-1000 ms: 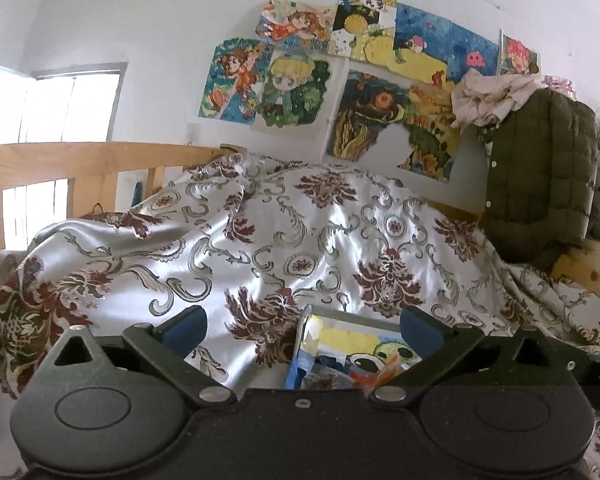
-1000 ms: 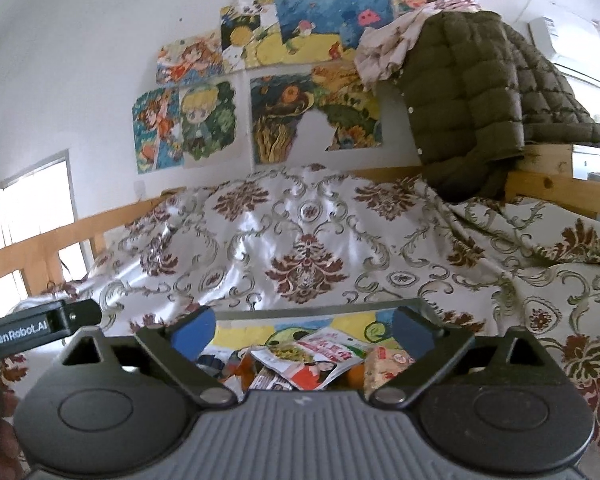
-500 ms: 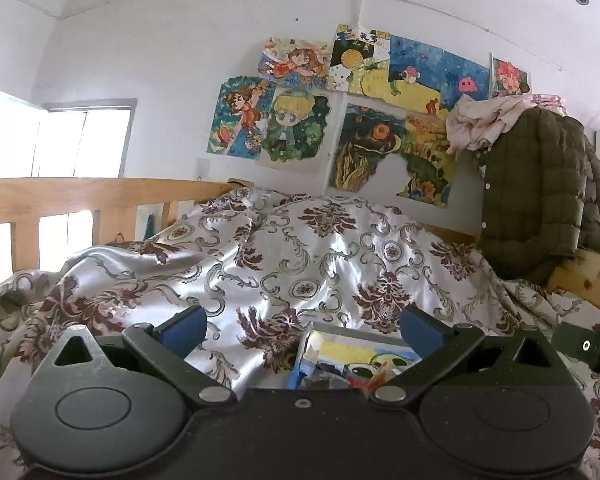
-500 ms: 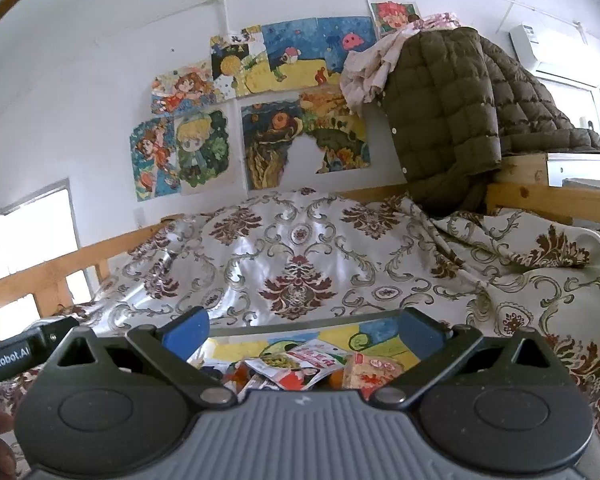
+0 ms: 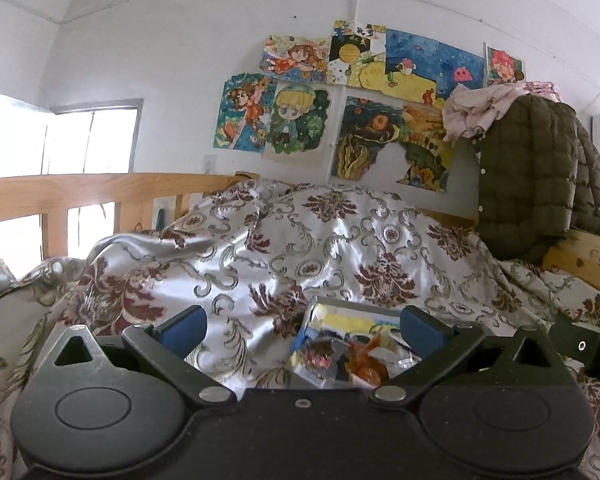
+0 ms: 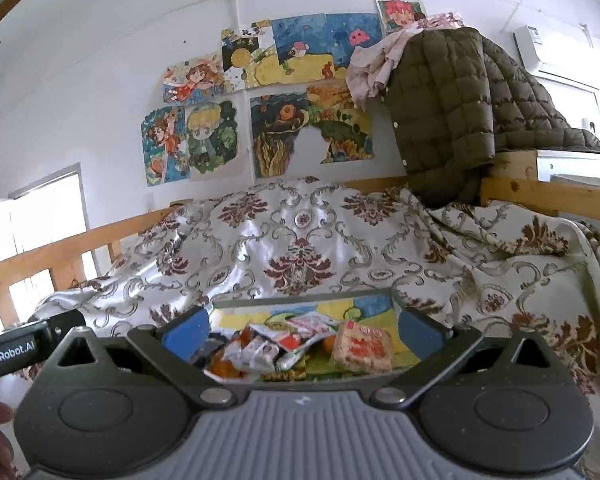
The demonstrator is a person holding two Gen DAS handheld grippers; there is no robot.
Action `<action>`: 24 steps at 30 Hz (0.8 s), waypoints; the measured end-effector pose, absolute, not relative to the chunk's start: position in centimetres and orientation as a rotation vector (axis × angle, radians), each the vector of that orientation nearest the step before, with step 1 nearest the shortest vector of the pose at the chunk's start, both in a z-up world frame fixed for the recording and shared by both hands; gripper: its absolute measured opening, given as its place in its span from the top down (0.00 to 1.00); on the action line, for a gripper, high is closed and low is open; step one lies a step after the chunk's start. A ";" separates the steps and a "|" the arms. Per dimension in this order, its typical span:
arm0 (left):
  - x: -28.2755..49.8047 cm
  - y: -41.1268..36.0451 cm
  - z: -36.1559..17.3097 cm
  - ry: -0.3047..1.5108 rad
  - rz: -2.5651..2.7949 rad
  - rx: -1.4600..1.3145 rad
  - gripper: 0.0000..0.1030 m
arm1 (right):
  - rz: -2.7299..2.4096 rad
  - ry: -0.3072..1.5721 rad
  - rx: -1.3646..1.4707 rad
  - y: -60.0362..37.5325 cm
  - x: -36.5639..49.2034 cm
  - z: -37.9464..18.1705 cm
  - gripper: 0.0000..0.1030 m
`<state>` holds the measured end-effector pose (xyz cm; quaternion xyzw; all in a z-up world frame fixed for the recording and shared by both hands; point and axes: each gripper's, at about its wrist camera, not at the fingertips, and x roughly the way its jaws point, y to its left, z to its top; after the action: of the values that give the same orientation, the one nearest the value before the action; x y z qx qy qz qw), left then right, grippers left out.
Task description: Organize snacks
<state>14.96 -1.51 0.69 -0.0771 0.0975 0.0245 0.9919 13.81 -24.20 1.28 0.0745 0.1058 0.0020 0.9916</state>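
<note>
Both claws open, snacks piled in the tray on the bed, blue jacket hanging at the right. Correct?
Not quite: the jacket is olive green, not blue, as the right wrist view shows. The rest holds: both claws are open, and snacks are piled in the tray on the bed.

My left claw [image 5: 300,322] has a smooth black body with two round caps, silver pivot screws and blue finger pads [image 5: 182,325]. My right claw [image 6: 302,326] matches it, except for a ribbed grey centre panel. White "GenRobot.AI" lettering marks the black bar on the left claw's side [image 6: 28,346].
</note>
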 end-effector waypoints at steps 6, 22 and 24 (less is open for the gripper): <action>12.8 -1.6 0.2 0.226 0.057 -0.144 0.01 | -0.001 0.236 0.149 -24.0 11.6 0.9 0.00; 8.9 -1.0 -0.2 0.314 0.078 -0.106 0.01 | -0.013 0.291 0.154 -23.6 6.9 0.2 0.00; 8.6 -1.1 -0.3 0.329 0.076 -0.092 0.01 | -0.012 0.300 0.144 -23.5 6.5 0.2 0.00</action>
<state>8.57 -1.08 -0.26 -0.0457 0.1637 0.0379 0.9847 6.50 -23.47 0.18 0.0719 0.1491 -0.0061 0.9862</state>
